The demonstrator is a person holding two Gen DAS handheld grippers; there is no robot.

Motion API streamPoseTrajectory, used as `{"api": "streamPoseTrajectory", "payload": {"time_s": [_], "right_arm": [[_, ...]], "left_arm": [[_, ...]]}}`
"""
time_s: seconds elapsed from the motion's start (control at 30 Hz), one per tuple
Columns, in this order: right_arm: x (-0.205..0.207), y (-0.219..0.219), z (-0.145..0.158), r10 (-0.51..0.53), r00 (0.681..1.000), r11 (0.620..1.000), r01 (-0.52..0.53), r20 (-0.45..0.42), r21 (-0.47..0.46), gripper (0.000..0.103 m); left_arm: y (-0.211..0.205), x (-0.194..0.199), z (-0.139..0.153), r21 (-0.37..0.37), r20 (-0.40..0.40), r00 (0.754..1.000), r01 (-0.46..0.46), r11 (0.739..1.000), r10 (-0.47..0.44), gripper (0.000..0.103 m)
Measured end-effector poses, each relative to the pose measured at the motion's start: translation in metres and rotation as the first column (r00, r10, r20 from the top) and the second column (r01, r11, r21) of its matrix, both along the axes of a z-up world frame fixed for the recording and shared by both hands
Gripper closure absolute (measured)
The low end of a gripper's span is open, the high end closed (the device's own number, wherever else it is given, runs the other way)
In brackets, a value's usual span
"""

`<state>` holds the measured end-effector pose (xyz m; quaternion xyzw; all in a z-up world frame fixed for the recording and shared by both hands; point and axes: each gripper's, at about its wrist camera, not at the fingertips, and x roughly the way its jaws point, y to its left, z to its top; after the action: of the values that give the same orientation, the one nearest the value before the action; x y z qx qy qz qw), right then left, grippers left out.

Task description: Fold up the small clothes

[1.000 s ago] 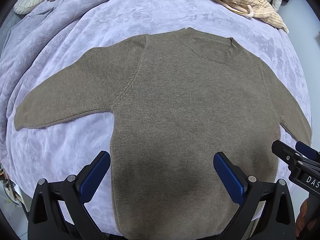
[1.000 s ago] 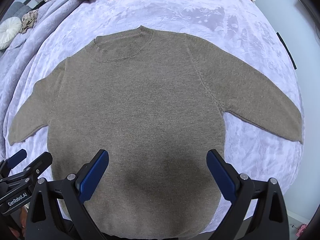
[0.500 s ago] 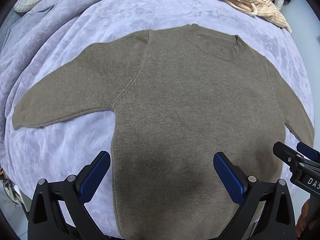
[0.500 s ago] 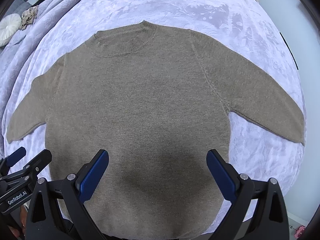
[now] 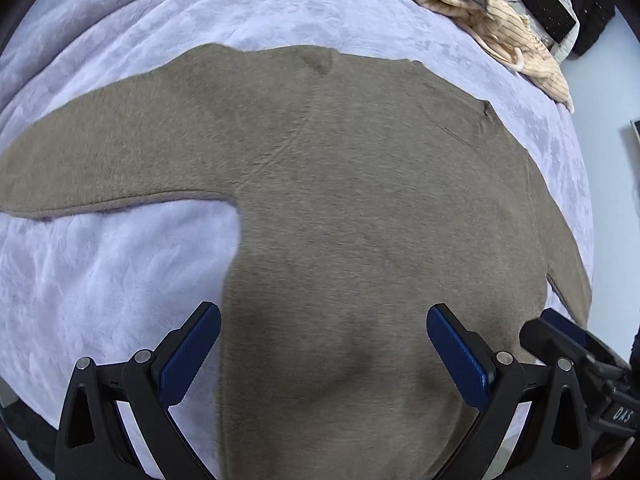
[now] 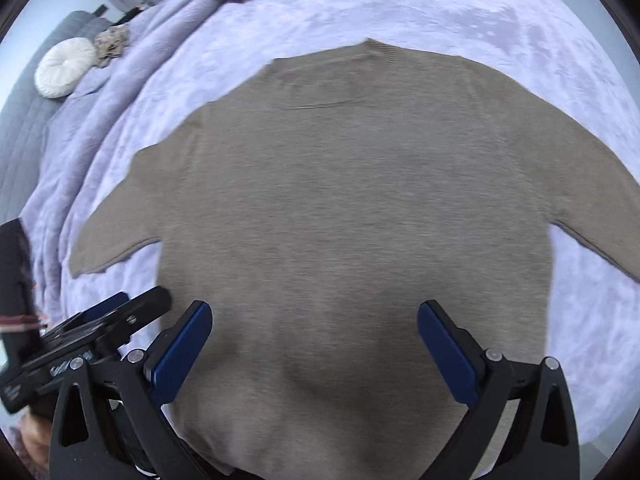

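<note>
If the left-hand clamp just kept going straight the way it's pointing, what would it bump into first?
Most likely the brown sweater spread flat on the lilac blanket. The left gripper is open, and nothing shows between it and the knit, though depth is unclear.

A bed covered with a lilac embossed bedspread (image 6: 500, 24) fills both views, its fabric rumpled into folds toward the left side. At the far edge lies a heap of clothes (image 5: 504, 28), cream ribbed and grey-brown. A round white pleated cushion (image 6: 66, 67) rests on a grey quilted cover (image 6: 20, 132). A pale wall (image 5: 608, 92) stands beyond the bed, under soft, even light.
</note>
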<state>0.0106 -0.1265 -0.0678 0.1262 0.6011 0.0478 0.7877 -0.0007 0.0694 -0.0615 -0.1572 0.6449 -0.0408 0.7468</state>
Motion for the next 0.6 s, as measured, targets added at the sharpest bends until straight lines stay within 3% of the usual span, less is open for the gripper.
{"api": "streamPoseTrajectory", "payload": {"time_s": [0.1,0.2,0.3,0.4,0.5,0.6], "right_arm": [[0.001,0.024,-0.012,0.042,0.998,0.998,-0.041,-0.035,0.038,0.001],[0.0,0.047,-0.024,0.078,0.996,0.996,-0.076,-0.052,0.047,0.001],[-0.003,0.073,-0.036,0.125,0.99,0.991,-0.121,-0.066,0.063,0.001],[-0.009,0.096,-0.047,0.164,0.984,0.985,-0.16,-0.063,0.065,0.001],[-0.013,0.115,-0.057,0.186,0.981,0.981,-0.181,-0.062,0.075,0.001],[-0.017,0.129,-0.063,0.189,0.98,0.979,-0.184,-0.06,0.088,0.001]], "left_arm": [[0.048,0.0,-0.006,0.011,0.038,0.994,-0.107,0.994,0.106,0.0],[0.109,0.0,-0.013,-0.025,0.079,0.968,-0.238,0.971,0.239,0.0],[0.176,-0.005,-0.029,-0.068,0.108,0.91,-0.396,0.916,0.401,0.0],[0.227,-0.009,-0.056,-0.091,0.088,0.856,-0.502,0.86,0.509,0.0],[0.258,-0.009,-0.081,-0.172,0.063,0.823,-0.548,0.818,0.565,0.0],[0.275,-0.008,-0.083,-0.226,0.118,0.792,-0.567,0.792,0.6,0.0]]}}
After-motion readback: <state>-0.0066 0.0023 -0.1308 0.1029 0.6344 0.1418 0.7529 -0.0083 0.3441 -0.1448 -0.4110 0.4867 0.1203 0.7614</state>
